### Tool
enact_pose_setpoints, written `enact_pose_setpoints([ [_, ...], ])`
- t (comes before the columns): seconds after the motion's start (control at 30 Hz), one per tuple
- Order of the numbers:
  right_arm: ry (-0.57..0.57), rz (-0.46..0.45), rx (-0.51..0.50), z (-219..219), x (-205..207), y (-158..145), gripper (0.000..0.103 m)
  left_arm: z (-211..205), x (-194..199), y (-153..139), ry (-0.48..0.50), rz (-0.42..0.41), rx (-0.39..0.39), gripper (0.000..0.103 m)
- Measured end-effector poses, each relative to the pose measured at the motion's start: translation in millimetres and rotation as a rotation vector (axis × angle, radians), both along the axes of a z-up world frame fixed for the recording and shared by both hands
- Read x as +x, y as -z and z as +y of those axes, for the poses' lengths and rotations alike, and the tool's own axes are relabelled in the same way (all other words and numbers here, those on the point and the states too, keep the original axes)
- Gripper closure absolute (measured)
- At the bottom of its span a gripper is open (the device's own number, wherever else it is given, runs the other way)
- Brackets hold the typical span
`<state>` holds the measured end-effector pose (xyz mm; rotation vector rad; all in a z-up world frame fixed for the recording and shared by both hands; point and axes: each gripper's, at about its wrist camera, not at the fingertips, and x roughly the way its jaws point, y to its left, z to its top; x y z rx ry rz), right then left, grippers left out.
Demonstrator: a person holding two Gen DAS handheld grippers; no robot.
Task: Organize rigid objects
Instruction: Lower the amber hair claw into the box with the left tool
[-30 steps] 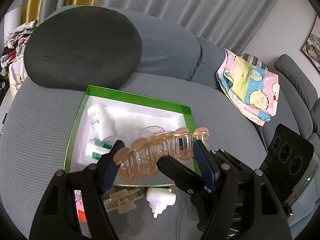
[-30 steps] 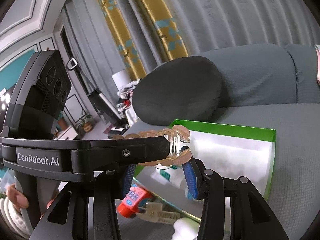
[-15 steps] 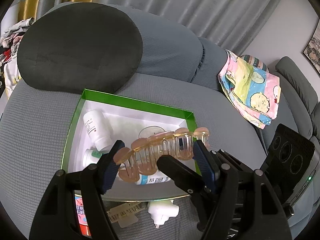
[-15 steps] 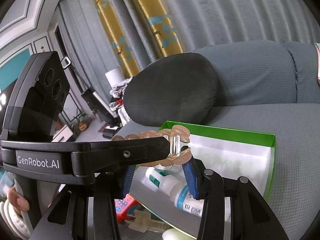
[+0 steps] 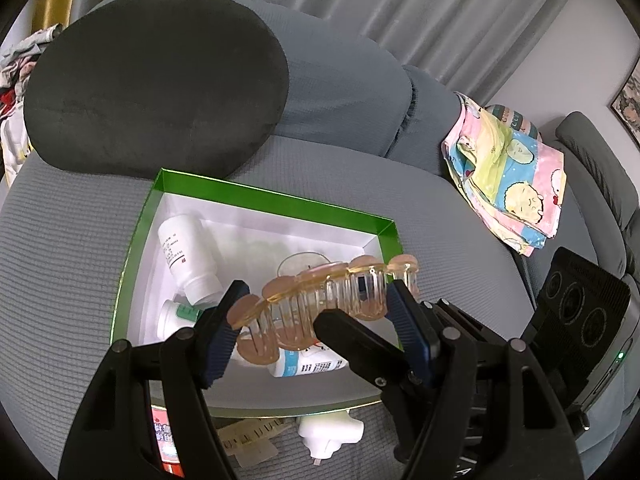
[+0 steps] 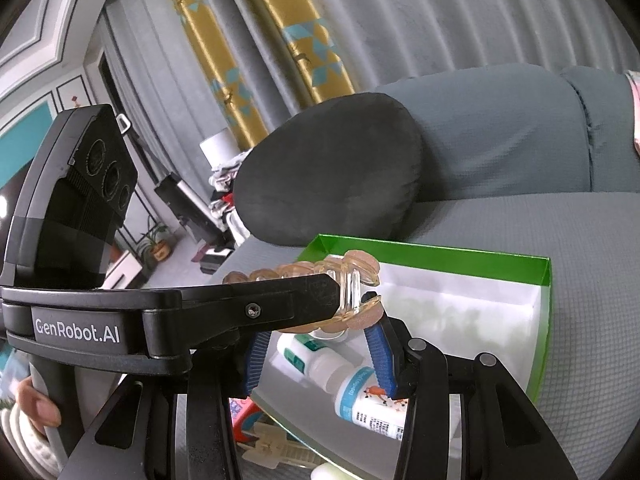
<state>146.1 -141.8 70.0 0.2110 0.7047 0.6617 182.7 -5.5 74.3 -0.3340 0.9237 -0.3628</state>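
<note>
While the green box [image 5: 276, 202] sat low and partly hidden behind the jaws a second ago, the left wrist view now has it drawn nearer and lower under the left gripper [image 5: 320, 312], whose blue pads pinch the two ends of the translucent amber hair claw [image 5: 320, 300] held above the box's near half. Inside lie a white pill bottle [image 5: 186, 256], a green-labelled bottle [image 5: 178, 316] and a blue-labelled bottle [image 5: 306, 364] that has come into sight under the clip; a comb-like clip [image 5: 248, 438] and a white dispenser [image 5: 330, 430] lie outside on the grey sofa seat [image 5: 68, 264]. My reading is that the clip is nearly placed and only needs lowering and letting go. A dark cushion [image 5: 156, 84], a patterned cloth [image 5: 512, 184] and grey curtains lie beyond. From the right wrist view, the right gripper [image 6: 316, 360] has its jaws close together beneath the clip, and I cannot tell whether they touch it; the left gripper's finger crosses in front, the box looms larger than before, and gold-patterned curtains [image 6: 240, 32] and a room doorway fill the background.
</note>
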Motion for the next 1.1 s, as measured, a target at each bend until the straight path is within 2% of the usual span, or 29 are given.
enact_pose_setpoints([
  [0.63,0.016,0.104,-0.035,3,16,26,0.056,1,17,30,-0.003,0.092,-0.040,0.032],
  [1.1,0.019,0.145,-0.053,6,22,38,0.056,3,18,44,-0.007,0.124,-0.049,0.031],
])
